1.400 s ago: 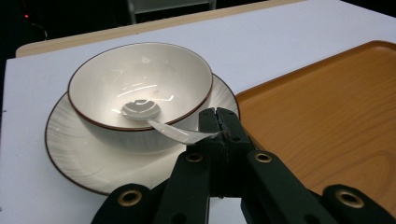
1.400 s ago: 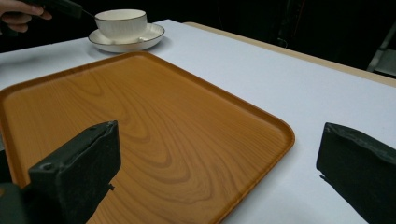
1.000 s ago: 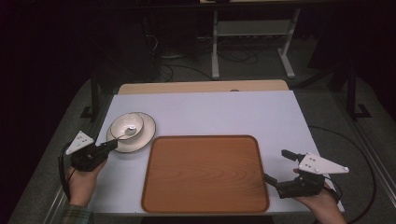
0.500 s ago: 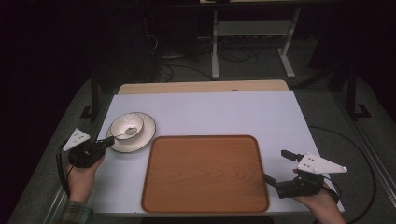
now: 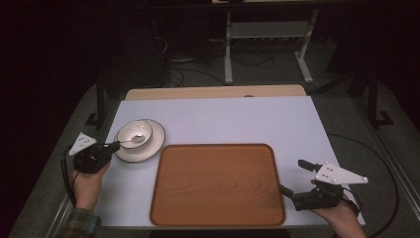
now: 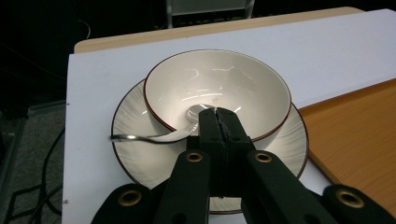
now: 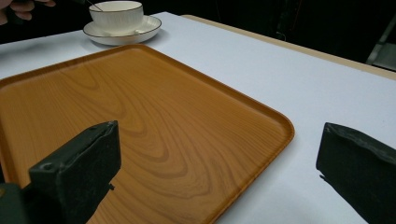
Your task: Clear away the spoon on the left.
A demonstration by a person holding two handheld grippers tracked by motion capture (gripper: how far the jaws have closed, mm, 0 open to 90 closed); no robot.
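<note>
A white bowl (image 5: 134, 130) stands on a matching saucer (image 5: 154, 145) at the table's left, with a metal spoon (image 5: 135, 139) lying in it. In the left gripper view the spoon (image 6: 149, 137) leans on the bowl (image 6: 219, 79), its handle pointing left over the saucer (image 6: 133, 116). My left gripper (image 5: 116, 145) (image 6: 219, 117) is shut, its tips over the bowl's near rim right beside the spoon's neck. I see nothing between the pads. My right gripper (image 5: 293, 176) (image 7: 219, 154) stands open by the right near corner of the wooden tray (image 5: 218, 183) (image 7: 140, 107).
The table (image 5: 247, 119) has a white top with a strip of wood along its far edge. Beyond it are dark floor, cables and a metal stand (image 5: 267, 34). From the right gripper view the bowl (image 7: 116, 16) sits past the tray's far corner.
My left gripper has edged slightly toward the far side, still shut at the bowl. Bowl, saucer, tray and right gripper have stayed put.
</note>
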